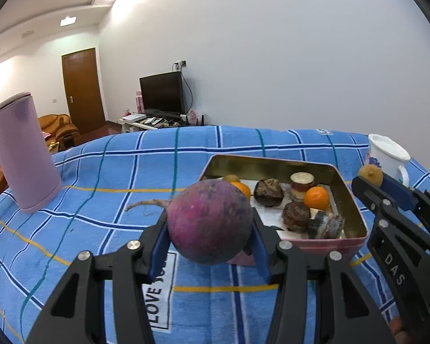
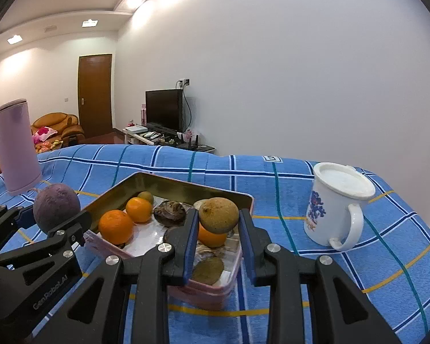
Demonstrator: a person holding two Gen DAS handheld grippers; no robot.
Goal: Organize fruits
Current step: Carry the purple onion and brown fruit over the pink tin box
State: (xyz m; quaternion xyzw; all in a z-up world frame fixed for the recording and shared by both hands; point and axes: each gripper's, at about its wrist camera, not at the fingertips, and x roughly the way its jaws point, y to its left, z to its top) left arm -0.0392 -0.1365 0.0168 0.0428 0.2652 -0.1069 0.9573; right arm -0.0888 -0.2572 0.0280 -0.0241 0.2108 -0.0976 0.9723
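Slippage was my worry: my left hand-held gripper (image 1: 210, 246) clamped the round purple root (image 1: 209, 220) above the blanket, beside the tin (image 1: 355, 209); my right hand-held gripper (image 2: 218, 229) pinched the brown fruit (image 2: 218, 215) over it. Only the right view showed the mug (image 2: 336, 203) fully.
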